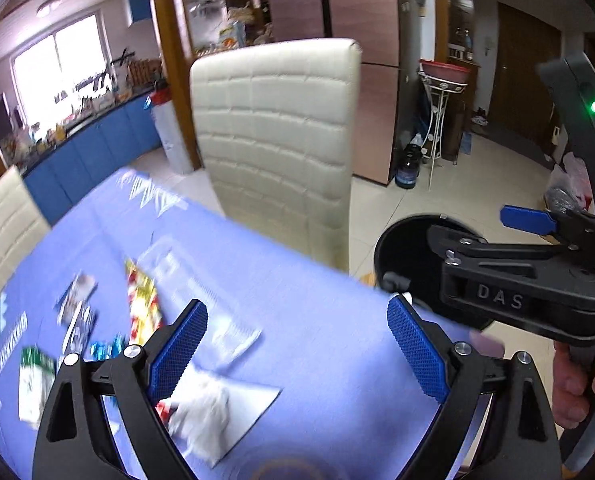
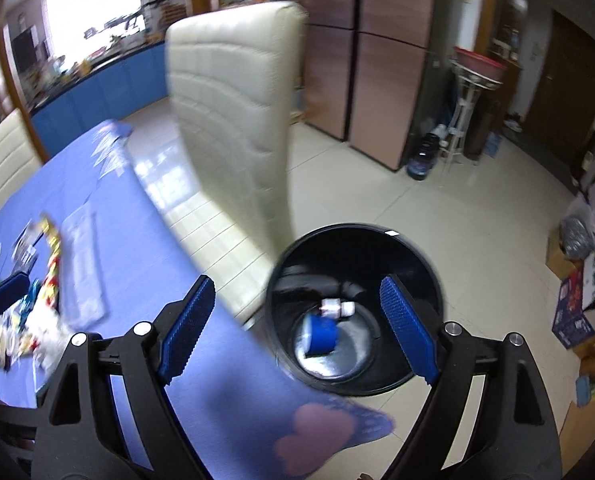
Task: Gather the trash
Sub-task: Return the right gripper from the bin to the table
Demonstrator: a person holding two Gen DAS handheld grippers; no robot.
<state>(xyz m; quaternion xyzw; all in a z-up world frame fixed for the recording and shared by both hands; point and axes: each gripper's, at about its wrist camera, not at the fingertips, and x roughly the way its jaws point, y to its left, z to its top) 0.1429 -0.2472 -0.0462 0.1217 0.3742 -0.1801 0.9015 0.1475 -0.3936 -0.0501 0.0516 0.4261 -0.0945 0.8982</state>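
Trash lies blurred on the blue-clothed table (image 1: 317, 280): a crumpled white tissue (image 1: 205, 412), a yellow-red wrapper (image 1: 143, 308), a clear plastic bag (image 1: 201, 280) and several small packets (image 1: 77, 312). My left gripper (image 1: 297, 340) hangs open above the table, nothing between its blue pads. My right gripper (image 2: 297, 320) is open and empty over the black bin (image 2: 429, 272), which stands on the floor past the table's corner. In the bin lie a blue cup (image 2: 321, 334) and a small white bottle (image 2: 335, 307). The left wrist view shows the right gripper (image 1: 449, 248) over the bin (image 1: 405, 256).
A cream padded chair (image 1: 277, 132) stands at the table's far edge beside the bin, and a second one (image 1: 5, 224) at the left. Boxes and bags (image 2: 585, 304) crowd the floor at right. A copper fridge (image 2: 377, 60) and a white stand (image 2: 465, 120) are behind.
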